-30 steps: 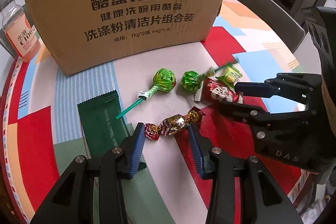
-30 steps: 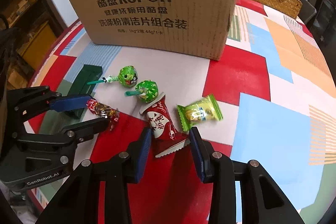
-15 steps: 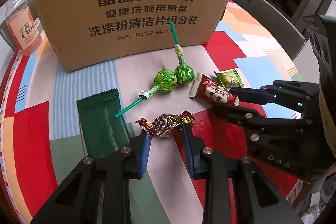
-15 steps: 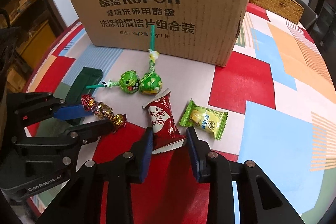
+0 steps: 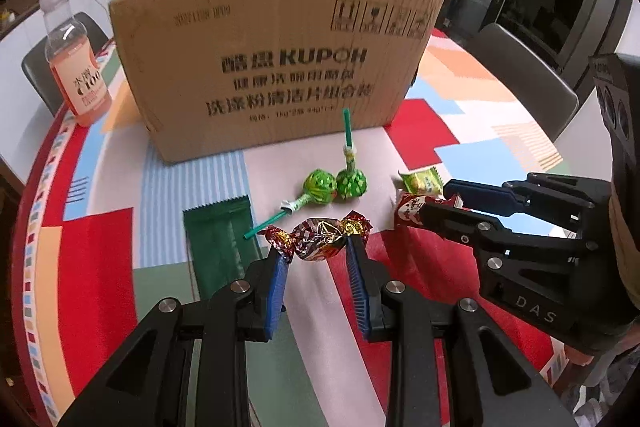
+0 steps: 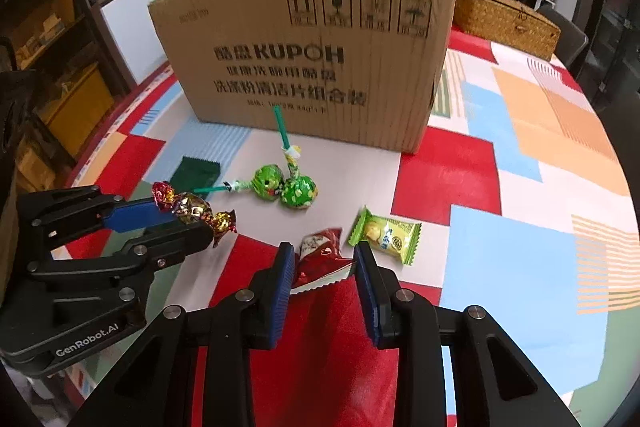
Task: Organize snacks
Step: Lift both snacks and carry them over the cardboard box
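My left gripper (image 5: 316,251) is shut on a foil-wrapped twist candy (image 5: 320,237) and holds it above the table; it shows in the right wrist view (image 6: 192,209) too. My right gripper (image 6: 324,259) is shut on a red snack packet (image 6: 320,257), lifted off the table, also seen in the left wrist view (image 5: 412,209). Two green lollipops (image 5: 336,183) lie together on the table before the open cardboard box (image 5: 276,59). A yellow-green packet (image 6: 386,235) lies right of them. A dark green packet (image 5: 218,231) lies on the left.
A pink drink bottle (image 5: 76,67) stands left of the box. A woven basket (image 6: 504,19) sits behind the box on the right. Dark chairs (image 5: 528,75) stand around the round patterned table (image 6: 520,187).
Both grippers closed on their snacks and lifted them off the table. One lollipop was knocked round; its stick now points toward the box.
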Motion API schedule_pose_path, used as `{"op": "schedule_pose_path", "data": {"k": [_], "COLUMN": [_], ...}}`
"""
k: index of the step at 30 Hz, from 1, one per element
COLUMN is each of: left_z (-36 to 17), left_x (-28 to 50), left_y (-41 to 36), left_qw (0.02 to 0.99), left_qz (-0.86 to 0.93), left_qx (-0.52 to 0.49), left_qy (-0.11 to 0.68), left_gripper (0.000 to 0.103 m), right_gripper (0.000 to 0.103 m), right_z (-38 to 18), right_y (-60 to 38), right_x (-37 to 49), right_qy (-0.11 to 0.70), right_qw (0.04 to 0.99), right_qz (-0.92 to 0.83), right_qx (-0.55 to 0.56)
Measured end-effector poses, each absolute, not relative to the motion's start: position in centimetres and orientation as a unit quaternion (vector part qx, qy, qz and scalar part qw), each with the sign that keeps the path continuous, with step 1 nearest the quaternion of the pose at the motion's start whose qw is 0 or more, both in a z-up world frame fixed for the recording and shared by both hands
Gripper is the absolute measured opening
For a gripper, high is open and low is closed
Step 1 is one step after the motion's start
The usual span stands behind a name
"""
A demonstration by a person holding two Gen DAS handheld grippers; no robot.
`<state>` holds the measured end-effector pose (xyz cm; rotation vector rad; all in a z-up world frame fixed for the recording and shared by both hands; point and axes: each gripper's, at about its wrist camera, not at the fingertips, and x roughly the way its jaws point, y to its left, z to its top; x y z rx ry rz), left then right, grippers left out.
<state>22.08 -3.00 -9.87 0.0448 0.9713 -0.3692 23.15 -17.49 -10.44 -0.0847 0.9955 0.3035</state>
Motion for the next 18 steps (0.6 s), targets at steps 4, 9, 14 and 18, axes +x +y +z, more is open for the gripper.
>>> {"op": "schedule_pose_path", "data": {"k": [4,9,14,18], "left_z": [-9.0,-8.2,-7.0,-5.3], "left_x": [21.6,21.3,21.0,21.1], "left_y": [-3.0,-3.2,-3.2,-3.0], "left_qw": [0.874,0.879,0.886,0.895], "left_qz": [-0.175,-0.174,-0.174,-0.172], "left_qx": [0.025,0.024,0.021,0.018], "left_qy": [0.452,0.444,0.430,0.411], "left_gripper": [0.029,0.029,0.029,0.029], "right_gripper": [0.026,0.026,0.026,0.026], "right_z": [-9.8,-9.7,-8.6,-6.6], "right_y": [-17.5,-17.6,-17.8,-17.8], "right_x": [22.8,22.6,22.0,21.6], "right_qy": [0.467,0.465,0.450,0.426], "right_qw": [0.872,0.873,0.881,0.892], "right_qz": [0.142,0.143,0.143,0.142], "right_qx": [-0.042,-0.040,-0.040,-0.041]}}
